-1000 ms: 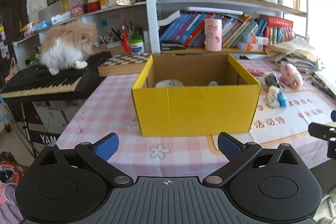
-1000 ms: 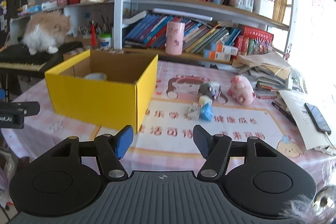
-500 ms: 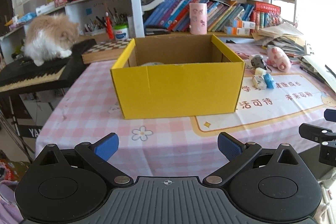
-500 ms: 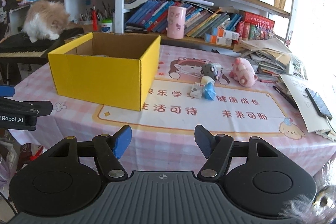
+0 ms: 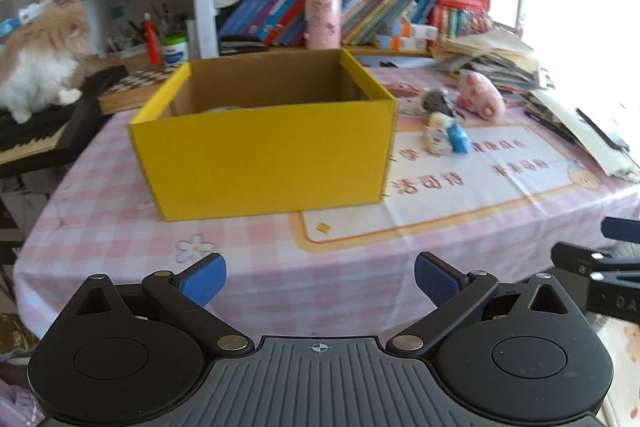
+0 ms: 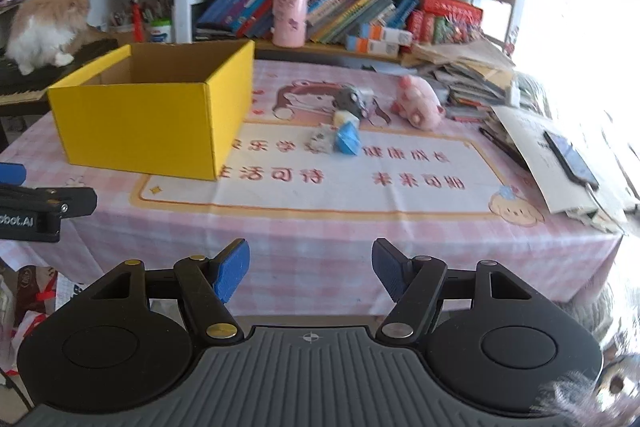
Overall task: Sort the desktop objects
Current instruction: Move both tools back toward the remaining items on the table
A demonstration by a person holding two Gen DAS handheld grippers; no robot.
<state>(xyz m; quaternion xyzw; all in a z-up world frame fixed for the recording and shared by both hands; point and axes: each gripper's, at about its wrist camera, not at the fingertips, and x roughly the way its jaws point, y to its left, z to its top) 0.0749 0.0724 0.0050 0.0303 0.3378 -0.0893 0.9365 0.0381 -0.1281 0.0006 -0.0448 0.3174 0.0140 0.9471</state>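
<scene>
Well beyond the empty, spread right claw (image 6: pixel 311 269) lie small toys (image 6: pixel 340 135).

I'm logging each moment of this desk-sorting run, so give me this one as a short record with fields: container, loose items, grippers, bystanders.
container: yellow box, open top, on the pink checked tablecloth; something pale inside, too hidden to name
loose items: pink pig toy, grey toy, blue packet and white packet, all on the cloth to the right of the box
left gripper: open, empty, short of the table edge
right gripper: open, empty, short of the table edge
bystanders: cat on a keyboard, left of the table
</scene>
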